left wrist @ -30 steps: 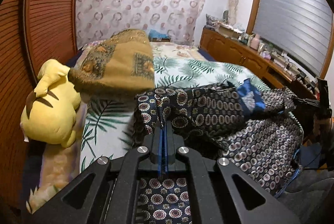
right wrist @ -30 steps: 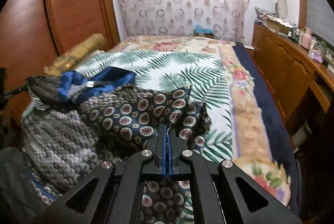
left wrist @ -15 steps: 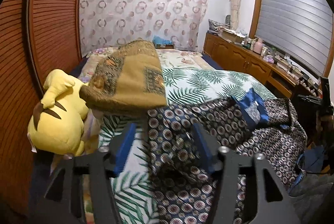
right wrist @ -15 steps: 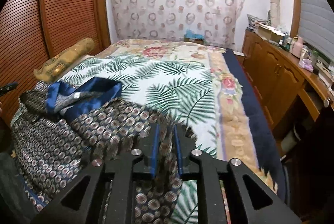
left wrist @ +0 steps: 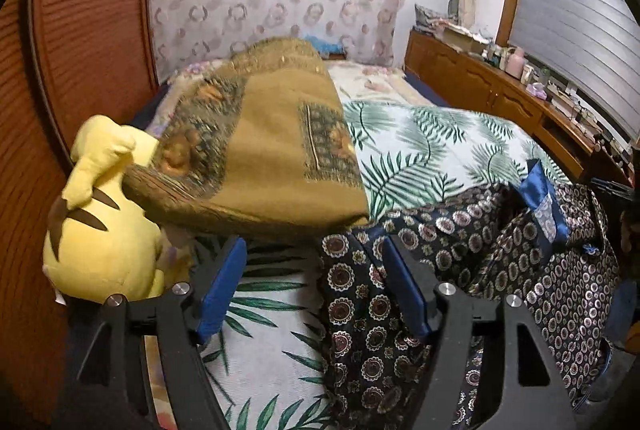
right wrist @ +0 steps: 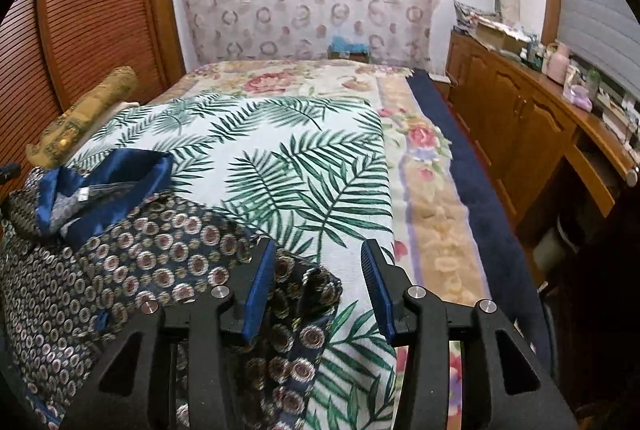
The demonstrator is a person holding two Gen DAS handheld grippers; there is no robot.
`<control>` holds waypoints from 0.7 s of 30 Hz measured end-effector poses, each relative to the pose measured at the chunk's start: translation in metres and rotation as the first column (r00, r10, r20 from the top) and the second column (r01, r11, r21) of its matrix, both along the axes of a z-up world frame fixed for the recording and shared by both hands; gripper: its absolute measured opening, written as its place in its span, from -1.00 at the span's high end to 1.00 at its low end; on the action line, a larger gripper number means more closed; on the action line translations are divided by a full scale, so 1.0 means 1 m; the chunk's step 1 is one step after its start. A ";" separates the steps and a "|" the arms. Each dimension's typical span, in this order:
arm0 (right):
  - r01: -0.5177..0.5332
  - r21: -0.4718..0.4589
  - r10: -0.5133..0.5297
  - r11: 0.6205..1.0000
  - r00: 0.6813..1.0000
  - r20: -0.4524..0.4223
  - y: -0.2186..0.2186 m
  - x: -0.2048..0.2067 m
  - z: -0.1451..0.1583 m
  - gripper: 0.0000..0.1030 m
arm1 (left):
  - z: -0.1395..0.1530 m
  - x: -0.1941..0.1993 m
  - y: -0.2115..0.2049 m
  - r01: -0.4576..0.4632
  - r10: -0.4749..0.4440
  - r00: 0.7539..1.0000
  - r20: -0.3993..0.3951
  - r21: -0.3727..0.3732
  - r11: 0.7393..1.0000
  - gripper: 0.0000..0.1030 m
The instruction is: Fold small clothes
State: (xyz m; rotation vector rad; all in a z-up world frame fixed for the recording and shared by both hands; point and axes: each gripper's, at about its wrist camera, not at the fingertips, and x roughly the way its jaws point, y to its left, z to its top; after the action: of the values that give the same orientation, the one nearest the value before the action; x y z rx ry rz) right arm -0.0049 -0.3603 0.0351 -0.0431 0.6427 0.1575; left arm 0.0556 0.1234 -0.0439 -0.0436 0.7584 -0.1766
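Navy patterned shirt (left wrist: 460, 270) lies rumpled across leaf-print bedsheet (right wrist: 280, 149), blue collar at 2 o'clock in left view. Left gripper (left wrist: 312, 278) and right gripper (right wrist: 316, 282) both spread wide, holding nothing, poised over cloth edges, likely choosing next fold grip.

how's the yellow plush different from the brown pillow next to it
The yellow plush is plain bright yellow with dark brown stripes; the brown pillow is mustard with ornate patterned panels. The plush is rounded with a limb sticking up; the pillow is a long, broad cushion. The plush sits lower, against the wooden wall, and the pillow's fringed end overlaps its top. Both are soft things at the left edge of the bed.
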 end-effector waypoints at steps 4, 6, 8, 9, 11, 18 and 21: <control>-0.017 0.018 0.018 1.000 0.999 -0.039 0.005 0.010 -0.007 0.10 | -0.013 0.002 -0.005 0.012 -0.012 0.999 -0.048 0.002 1.000 -0.38; -0.020 0.016 0.021 1.000 0.998 -0.062 0.008 0.013 -0.012 0.10 | -0.019 0.003 -0.007 0.021 -0.021 0.997 -0.071 -0.001 1.000 -0.38; -0.018 0.014 0.019 1.000 0.996 -0.084 0.006 0.019 -0.018 0.10 | -0.025 0.005 -0.009 0.029 -0.029 0.995 -0.095 0.002 1.000 -0.38; -0.019 0.013 0.020 1.000 0.995 -0.099 0.006 0.021 -0.021 0.10 | -0.027 0.005 -0.010 0.031 -0.031 0.995 -0.100 0.004 1.000 -0.38; -0.023 0.021 0.025 1.000 0.994 -0.104 0.006 0.027 -0.022 0.10 | -0.030 0.007 -0.014 0.047 -0.046 0.992 -0.114 0.005 0.999 -0.38; -0.048 0.036 0.052 0.998 0.993 -0.111 -0.001 0.038 -0.023 0.10 | -0.036 0.012 -0.018 0.062 -0.061 0.987 -0.146 0.004 0.998 -0.38; -0.056 0.037 0.060 0.998 0.991 -0.117 -0.002 0.039 -0.024 0.10 | -0.038 0.014 -0.019 0.065 -0.064 0.987 -0.147 0.002 0.998 -0.38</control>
State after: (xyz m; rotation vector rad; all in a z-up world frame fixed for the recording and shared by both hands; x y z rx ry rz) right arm 0.0340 -0.3624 0.0113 -0.0206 0.7568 0.2285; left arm 0.0692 0.1047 -0.0820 -0.0256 0.9077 -0.2341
